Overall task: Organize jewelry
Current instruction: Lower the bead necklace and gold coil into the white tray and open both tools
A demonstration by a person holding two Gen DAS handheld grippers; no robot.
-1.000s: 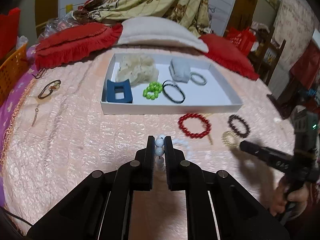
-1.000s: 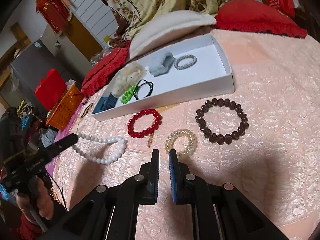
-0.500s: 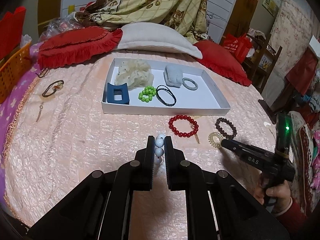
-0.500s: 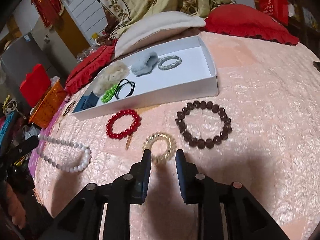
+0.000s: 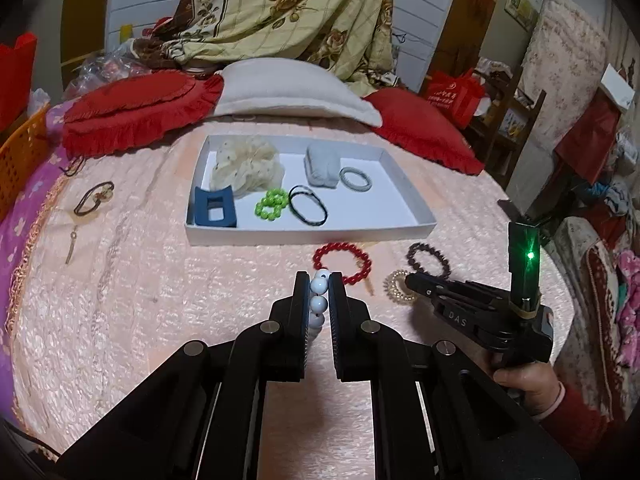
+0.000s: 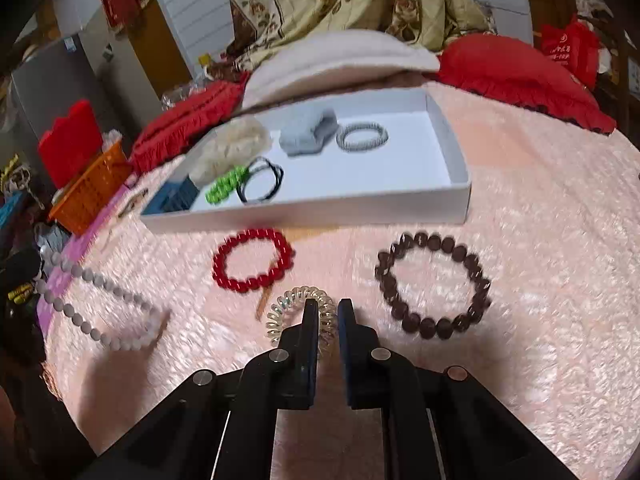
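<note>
- The left hand-held gripper (image 5: pixel 319 285) is clamped on a white bead necklace (image 5: pixel 318 303); three beads sit in a line between its two fingers.
- In the right wrist view the rest of this necklace (image 6: pixel 94 312) hangs in a loop at the left side, above the pink bedspread (image 6: pixel 540 240).
- The right hand-held gripper (image 6: pixel 328 314) is low over a clear spiral hair tie (image 6: pixel 288 306). Its fingers stand slightly apart and its left finger covers a part of the coil; I cannot tell if it touches the coil.
- A red bead bracelet (image 6: pixel 253 260) lies on the bedspread just behind the spiral hair tie, near the front wall of the white tray (image 6: pixel 400 204).
- A dark brown bead bracelet (image 6: pixel 434 284) lies to the right of the spiral hair tie, apart from it.
- Inside the tray there are a blue hair claw (image 5: pixel 215 209), a green bead bracelet (image 5: pixel 271 203), a black hair band (image 5: pixel 308 210), a cream scrunchie (image 5: pixel 247 168), a grey scrunchie (image 5: pixel 322 165) and a grey ring-shaped band (image 5: pixel 355 178).
- At the far left of the bedspread, well apart from the tray, lies a dark bangle (image 5: pixel 94 198).
- Red cushions (image 5: pixel 136 114) and a white pillow (image 5: pixel 292 90) lie behind the tray.
</note>
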